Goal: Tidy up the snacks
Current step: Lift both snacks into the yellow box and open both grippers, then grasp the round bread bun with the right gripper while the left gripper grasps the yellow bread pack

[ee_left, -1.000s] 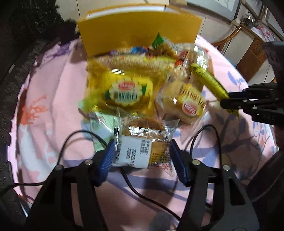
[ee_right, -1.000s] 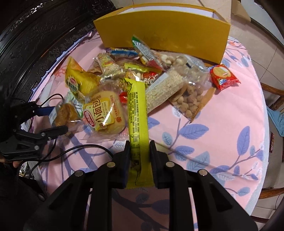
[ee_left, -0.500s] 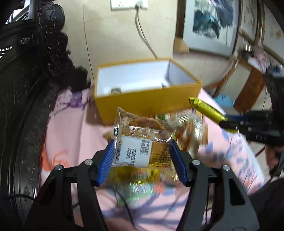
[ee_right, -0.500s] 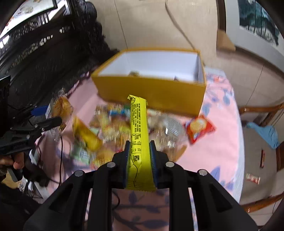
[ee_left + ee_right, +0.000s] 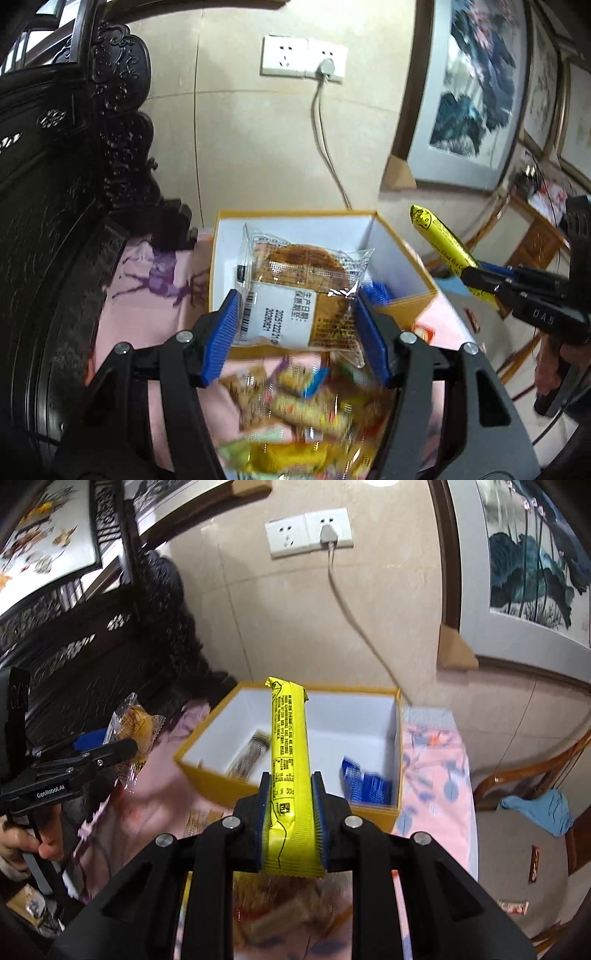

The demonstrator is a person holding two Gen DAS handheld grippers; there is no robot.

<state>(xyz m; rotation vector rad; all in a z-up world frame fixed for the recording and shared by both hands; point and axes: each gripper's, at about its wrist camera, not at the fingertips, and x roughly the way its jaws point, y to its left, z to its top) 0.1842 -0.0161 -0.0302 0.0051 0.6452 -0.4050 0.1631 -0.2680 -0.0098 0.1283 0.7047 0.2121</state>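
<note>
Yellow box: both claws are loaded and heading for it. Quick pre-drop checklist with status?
1. Left claw grip on the clear-wrapped cake: ok, blue pads press both sides of the pack.
2. Right claw grip on the yellow snack bar: ok, clamped near its lower end.
3. Yellow box open on top: ok, no lid over it.
4. Room inside: ok, white floor mostly bare; a blue packet sits at the right wall, a dark blurred item to the left.
5. Loads above the opening: cannot tell, both overlap it in the wrist views but height and depth are unclear.
6. Claws apart from each other: ok, clear gap between them.
</note>
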